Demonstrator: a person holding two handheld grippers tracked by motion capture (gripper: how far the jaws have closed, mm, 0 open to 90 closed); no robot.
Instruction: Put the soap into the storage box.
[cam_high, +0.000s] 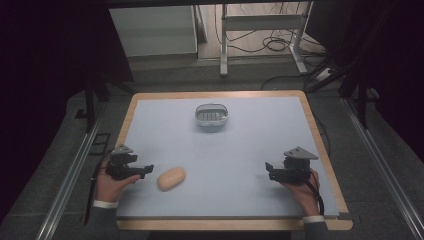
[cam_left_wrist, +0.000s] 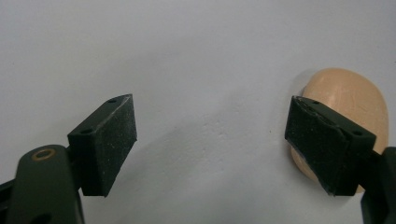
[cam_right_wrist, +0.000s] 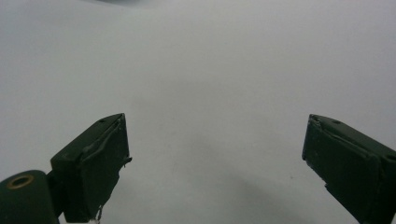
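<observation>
soap dish w/ ribbed insert, far from soap.

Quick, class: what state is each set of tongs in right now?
Left tongs: open, nothing held; the tan soap bar lies just beyond one jaw.
Right tongs: open, nothing between the jaws.

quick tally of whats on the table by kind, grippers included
soap bar, tan: 1
soap dish, clear and grey: 1
grippers, black: 2, the left gripper and the right gripper, both with jaws open and nothing between them
total: 4
</observation>
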